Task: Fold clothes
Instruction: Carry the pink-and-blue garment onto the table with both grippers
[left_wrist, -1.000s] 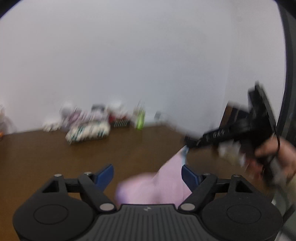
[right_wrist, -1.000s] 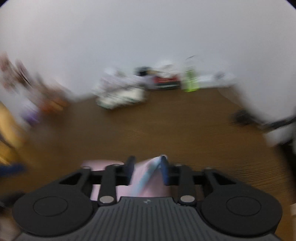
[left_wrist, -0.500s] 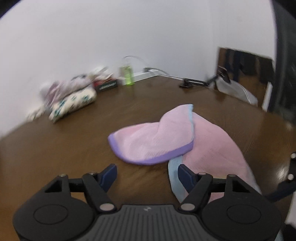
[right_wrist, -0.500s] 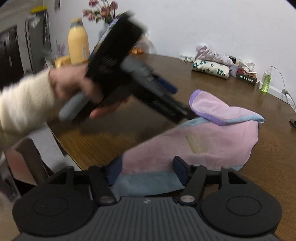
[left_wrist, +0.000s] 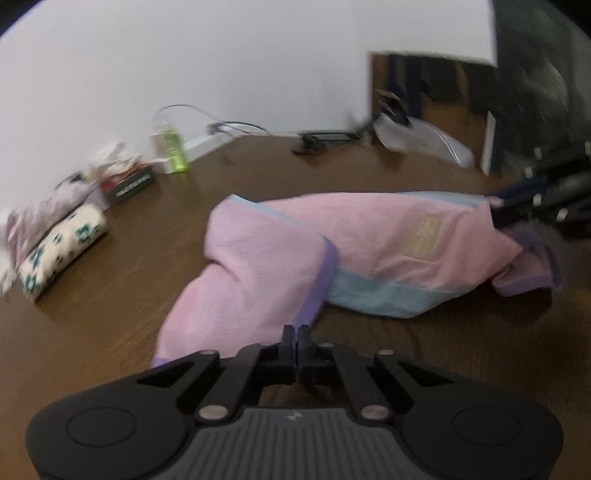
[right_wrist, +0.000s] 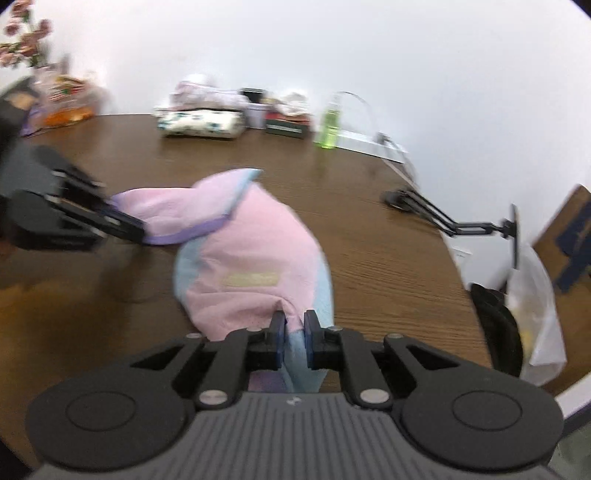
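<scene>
**Both tongs at opposite ends of the pink garment**

Left wrist view: the left gripper (left_wrist: 297, 334) has its jaws pressed fully together at the near purple-trimmed edge of the pink garment (left_wrist: 369, 243). Whether fabric is caught between them, I cannot tell. The garment lies on the brown table (left_wrist: 110, 314), its long axis running away to the right, where the right gripper (left_wrist: 517, 201) meets the far end. A beige patch (left_wrist: 426, 234) on it is too blurred to read.

Right wrist view: the right gripper (right_wrist: 294, 325) is closing, with pink and pale-blue cloth bunched between its jaws. The garment (right_wrist: 251, 236) stretches ahead and leftward to the left gripper (right_wrist: 125, 225). Writing on the dark box (right_wrist: 288, 127) by the wall is illegible.
</scene>
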